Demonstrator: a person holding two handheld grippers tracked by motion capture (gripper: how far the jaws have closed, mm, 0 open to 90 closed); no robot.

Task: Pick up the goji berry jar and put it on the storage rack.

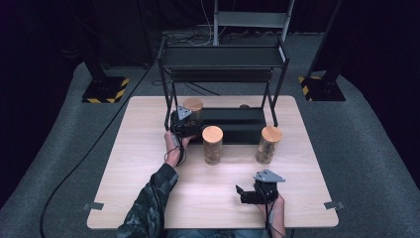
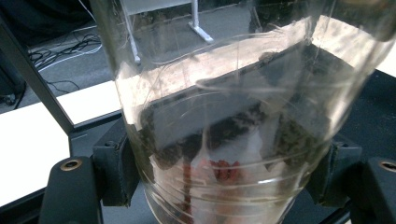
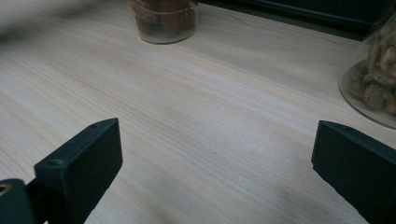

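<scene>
Left gripper (image 1: 184, 121) clamped on clear glass jar (image 2: 233, 116) with wooden lid, dark bits and something red inside, at left end of black rack's (image 1: 237, 124) lower shelf. Right gripper (image 3: 215, 163) wide open, empty, low over wooden table (image 1: 148, 163).

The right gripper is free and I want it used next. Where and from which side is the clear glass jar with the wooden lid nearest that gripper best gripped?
Grip the clear glass jar with the wooden lid on its straight glass wall, below the lid, coming level from the person's side with the right gripper open. It stands upright, its near side unobstructed; the black metal shelf rack stands just behind it.
</scene>
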